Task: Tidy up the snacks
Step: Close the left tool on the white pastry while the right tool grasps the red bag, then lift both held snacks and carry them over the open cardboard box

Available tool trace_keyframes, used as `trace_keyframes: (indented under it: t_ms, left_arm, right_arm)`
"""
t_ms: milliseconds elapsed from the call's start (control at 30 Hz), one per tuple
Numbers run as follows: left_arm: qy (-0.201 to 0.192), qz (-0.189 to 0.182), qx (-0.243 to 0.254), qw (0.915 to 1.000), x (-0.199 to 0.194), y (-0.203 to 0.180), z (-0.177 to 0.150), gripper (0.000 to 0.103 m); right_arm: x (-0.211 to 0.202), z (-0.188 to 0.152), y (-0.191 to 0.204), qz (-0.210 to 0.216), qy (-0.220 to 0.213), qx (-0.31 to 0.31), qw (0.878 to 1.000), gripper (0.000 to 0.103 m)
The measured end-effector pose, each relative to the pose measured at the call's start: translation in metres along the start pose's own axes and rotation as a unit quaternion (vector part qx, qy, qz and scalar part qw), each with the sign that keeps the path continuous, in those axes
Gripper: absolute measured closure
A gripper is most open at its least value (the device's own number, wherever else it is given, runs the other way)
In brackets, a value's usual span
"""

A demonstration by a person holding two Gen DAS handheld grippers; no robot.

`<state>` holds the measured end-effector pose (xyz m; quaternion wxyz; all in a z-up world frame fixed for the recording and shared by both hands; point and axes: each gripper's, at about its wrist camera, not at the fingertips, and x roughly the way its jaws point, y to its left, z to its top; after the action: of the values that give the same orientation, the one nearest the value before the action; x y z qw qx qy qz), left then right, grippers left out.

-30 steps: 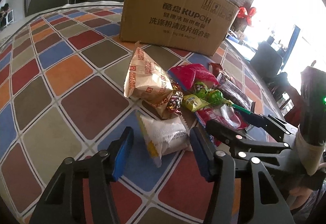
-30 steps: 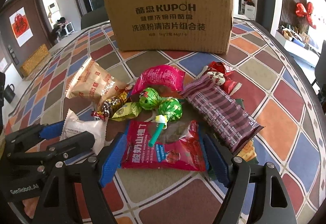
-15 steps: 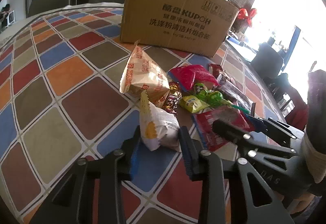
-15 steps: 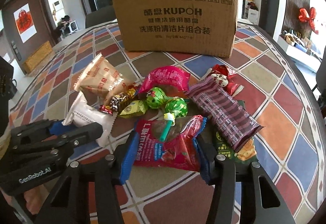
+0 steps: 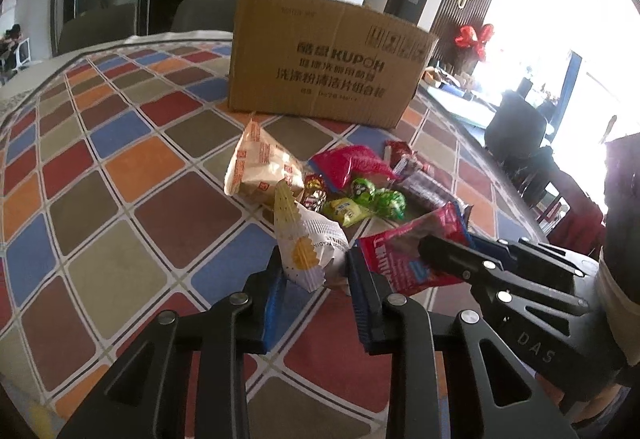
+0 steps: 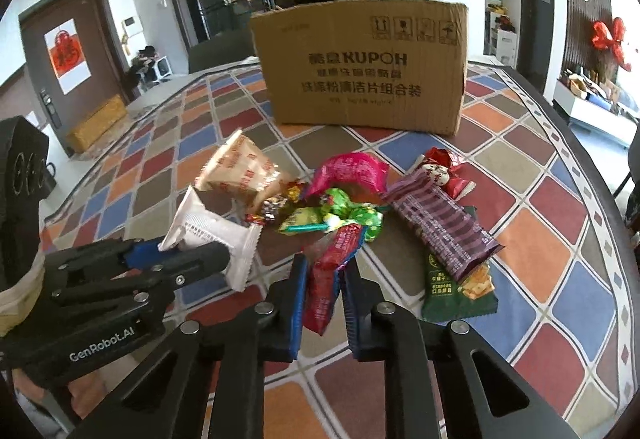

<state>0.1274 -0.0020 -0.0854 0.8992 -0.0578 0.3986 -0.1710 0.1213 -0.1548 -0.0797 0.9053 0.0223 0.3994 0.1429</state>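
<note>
My left gripper (image 5: 314,279) is shut on a white snack packet (image 5: 308,245) and holds it lifted off the table; the same packet shows in the right wrist view (image 6: 208,235). My right gripper (image 6: 324,295) is shut on a red snack packet (image 6: 330,275), also lifted; it shows in the left wrist view (image 5: 408,255). The two grippers are side by side. A pile of snacks lies ahead: a beige biscuit bag (image 6: 236,171), a pink bag (image 6: 352,171), green candies (image 6: 340,205), a purple striped bar (image 6: 444,227) and a green packet (image 6: 456,291).
A brown cardboard box (image 6: 364,67) stands upright behind the pile on the chequered tablecloth (image 6: 540,247). The round table's edge (image 6: 592,159) curves along the right. Chairs stand beyond it on the right (image 5: 516,123).
Both grippers have closed on their packets and lifted them: the left on the white packet, the right on the red one. The red packet's removal has uncovered the green packet.
</note>
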Motion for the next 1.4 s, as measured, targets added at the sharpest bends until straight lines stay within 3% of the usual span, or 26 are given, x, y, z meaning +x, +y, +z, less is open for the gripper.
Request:
trace_keyframes:
  t_ms: [400,767,1200,1400]
  left_arm:
    - [-0.036,0.013,0.011,0.9992,-0.038,-0.017,0.004,0.073]
    - [-0.066,0.020,0.020,0.9974,-0.053,-0.028,0.030,0.073]
    - [-0.142,0.039,0.046,0.9880,-0.064,-0.034,0.094,0.073]
    - [-0.152,0.036,0.046,0.9867,-0.058,-0.031,0.126,0.073]
  right_arm:
    - [-0.036,0.000,0.008,0.009,-0.036,-0.005,0.999,0.090]
    - [-0.062,0.020,0.003,0.009,-0.087,0.002,0.996,0.090]
    - [-0.076,0.074,-0.002,0.000,-0.158,-0.008,0.987,0.090]
    - [-0.068,0.104,-0.010,0.005,-0.169,0.002,0.986,0.090]
